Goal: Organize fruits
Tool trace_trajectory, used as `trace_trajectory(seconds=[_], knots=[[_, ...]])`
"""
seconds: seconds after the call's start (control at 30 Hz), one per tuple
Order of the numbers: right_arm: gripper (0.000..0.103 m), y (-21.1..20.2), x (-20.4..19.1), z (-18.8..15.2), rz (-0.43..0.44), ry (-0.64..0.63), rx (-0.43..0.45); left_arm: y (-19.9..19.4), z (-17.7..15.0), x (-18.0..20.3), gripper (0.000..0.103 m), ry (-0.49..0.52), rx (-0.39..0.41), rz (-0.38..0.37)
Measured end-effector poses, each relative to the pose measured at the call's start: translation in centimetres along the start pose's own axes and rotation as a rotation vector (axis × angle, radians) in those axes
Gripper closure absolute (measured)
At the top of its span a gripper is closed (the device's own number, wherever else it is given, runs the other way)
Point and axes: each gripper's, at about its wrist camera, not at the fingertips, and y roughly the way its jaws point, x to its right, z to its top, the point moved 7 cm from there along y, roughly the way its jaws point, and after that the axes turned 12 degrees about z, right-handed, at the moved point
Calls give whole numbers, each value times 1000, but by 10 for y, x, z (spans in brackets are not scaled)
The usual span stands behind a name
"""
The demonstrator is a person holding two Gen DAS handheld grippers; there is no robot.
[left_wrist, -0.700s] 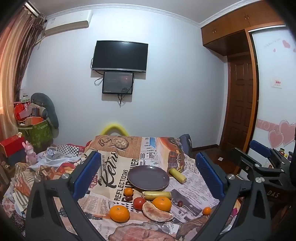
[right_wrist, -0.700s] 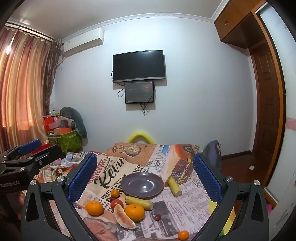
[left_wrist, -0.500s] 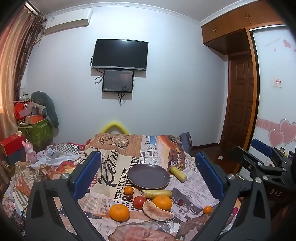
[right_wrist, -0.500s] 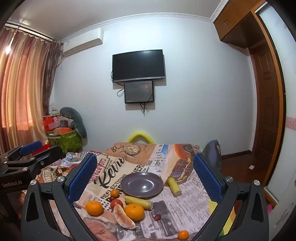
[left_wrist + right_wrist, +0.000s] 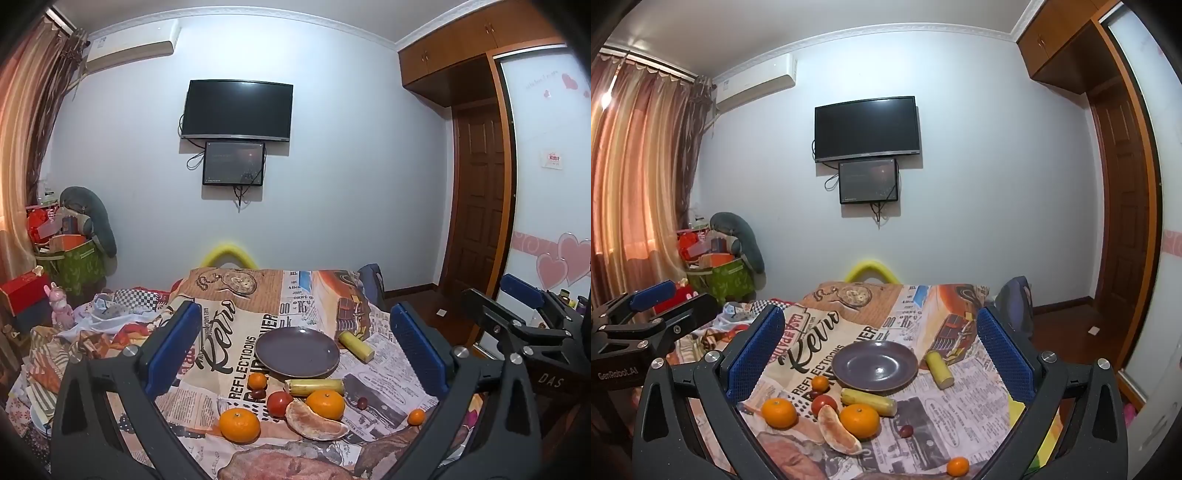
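An empty dark purple plate (image 5: 297, 351) (image 5: 874, 365) sits mid-table on a newspaper-print cloth (image 5: 221, 332). In front of it lie two big oranges (image 5: 239, 424) (image 5: 325, 404), a small orange (image 5: 257, 380), a tomato (image 5: 279, 403), a peeled pomelo wedge (image 5: 314, 424), two yellow corn-like pieces (image 5: 314, 386) (image 5: 356, 345), a grape (image 5: 362, 403) and a tiny orange (image 5: 416, 416). My left gripper (image 5: 295, 347) hangs open above the fruit, holding nothing. My right gripper (image 5: 879, 354) is open too, empty; it shows at the right of the left wrist view (image 5: 517, 325).
A yellow chair back (image 5: 229, 254) stands behind the table's far edge. A bag (image 5: 1015, 302) sits at the far right corner. Clothes and boxes (image 5: 66, 266) pile up left of the table. A wooden door (image 5: 476, 192) is at the right.
Both views have shifted only slightly; the fruit and plate lie where they were. Both grippers stay wide open.
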Motion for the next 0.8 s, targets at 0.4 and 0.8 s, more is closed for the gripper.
trace_trajectory(seconds=[0.4,0.8], knots=[[0,0,3,-4,0,8,2,-1,2,3,0,4,0,-2],[0,-1,3,-3,0,11,4,-2,3,2,0,2,0,-6]])
